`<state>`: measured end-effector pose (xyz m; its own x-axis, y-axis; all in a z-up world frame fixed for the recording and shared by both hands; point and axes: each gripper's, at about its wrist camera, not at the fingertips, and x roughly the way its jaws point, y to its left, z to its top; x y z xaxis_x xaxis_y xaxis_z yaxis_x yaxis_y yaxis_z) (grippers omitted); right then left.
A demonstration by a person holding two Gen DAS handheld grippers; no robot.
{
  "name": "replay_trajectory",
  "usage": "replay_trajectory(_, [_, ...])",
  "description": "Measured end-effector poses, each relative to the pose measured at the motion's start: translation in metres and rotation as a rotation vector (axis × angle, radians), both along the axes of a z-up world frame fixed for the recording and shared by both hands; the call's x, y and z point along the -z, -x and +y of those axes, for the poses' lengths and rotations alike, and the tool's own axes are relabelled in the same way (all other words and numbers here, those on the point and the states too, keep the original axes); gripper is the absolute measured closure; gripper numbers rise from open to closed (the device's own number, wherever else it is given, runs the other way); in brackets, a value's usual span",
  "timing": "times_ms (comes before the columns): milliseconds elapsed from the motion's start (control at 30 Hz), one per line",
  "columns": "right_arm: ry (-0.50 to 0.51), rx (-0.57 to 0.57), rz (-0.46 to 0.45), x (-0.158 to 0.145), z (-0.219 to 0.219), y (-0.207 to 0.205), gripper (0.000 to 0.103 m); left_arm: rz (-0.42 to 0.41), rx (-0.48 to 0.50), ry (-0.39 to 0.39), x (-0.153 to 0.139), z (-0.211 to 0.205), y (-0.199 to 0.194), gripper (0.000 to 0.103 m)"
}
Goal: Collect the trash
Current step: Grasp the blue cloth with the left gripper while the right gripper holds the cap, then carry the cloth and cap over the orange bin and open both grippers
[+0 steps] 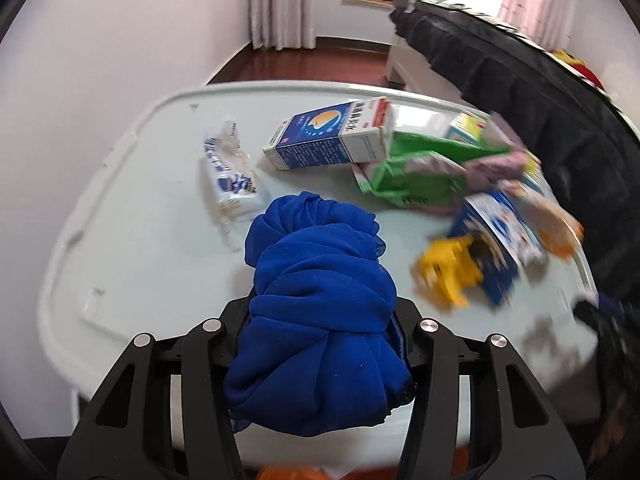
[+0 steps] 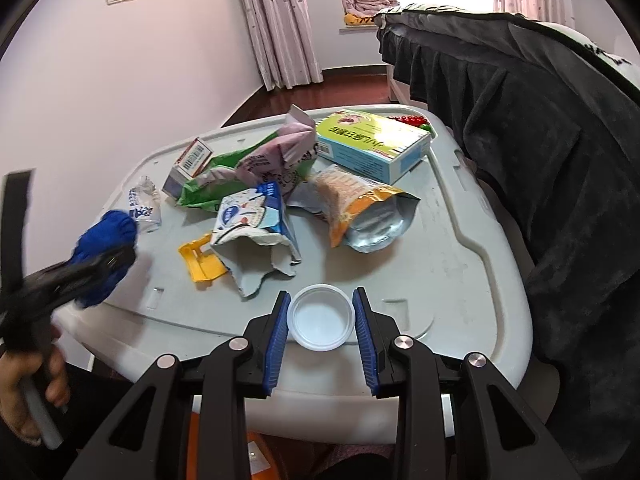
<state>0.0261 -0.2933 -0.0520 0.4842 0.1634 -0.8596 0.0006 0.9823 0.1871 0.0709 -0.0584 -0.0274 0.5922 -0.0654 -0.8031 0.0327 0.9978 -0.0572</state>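
Note:
My left gripper (image 1: 320, 320) is shut on a bunched blue cloth (image 1: 320, 312), held over the near left of the pale table (image 1: 120, 240); it also shows in the right wrist view (image 2: 106, 248). My right gripper (image 2: 322, 312) is open with its blue pads either side of a small white plastic lid (image 2: 322, 317) lying on the table's near edge. Trash lies across the table: a blue milk carton (image 1: 332, 136), a clear wrapper (image 1: 232, 172), a green bag (image 2: 224, 168), a torn blue-white carton (image 2: 256, 232), a yellow plastic piece (image 2: 200, 260), an orange snack pouch (image 2: 360, 208) and a teal box (image 2: 372, 144).
A dark blanket-covered bed (image 2: 540, 160) runs along the right of the table. Curtains (image 2: 276, 20) and a windowsill with bedding (image 2: 368, 2) are at the back. An orange object (image 2: 256, 456) sits below the table's near edge.

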Motion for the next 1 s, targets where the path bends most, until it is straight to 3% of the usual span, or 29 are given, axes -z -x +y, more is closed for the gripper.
replay_trajectory(367, [-0.022, -0.072, -0.051, -0.033, 0.034, 0.022, 0.071, -0.105, 0.148, -0.048, -0.057, 0.006, 0.078, 0.053])
replay_trajectory(533, [-0.053, -0.120, -0.052, -0.056, 0.053, 0.045, 0.071, -0.096, 0.185, -0.002, -0.065, 0.012, 0.100, 0.054])
replay_trajectory(733, [-0.099, -0.161, -0.044, -0.079, 0.072, 0.085, 0.071, -0.033, 0.219, -0.002, -0.049, 0.019, 0.133, 0.053])
replay_trajectory(1000, [-0.133, -0.171, 0.063, -0.068, 0.091, 0.124, 0.071, 0.114, 0.218, 0.011, 0.006, 0.020, 0.159, 0.053])
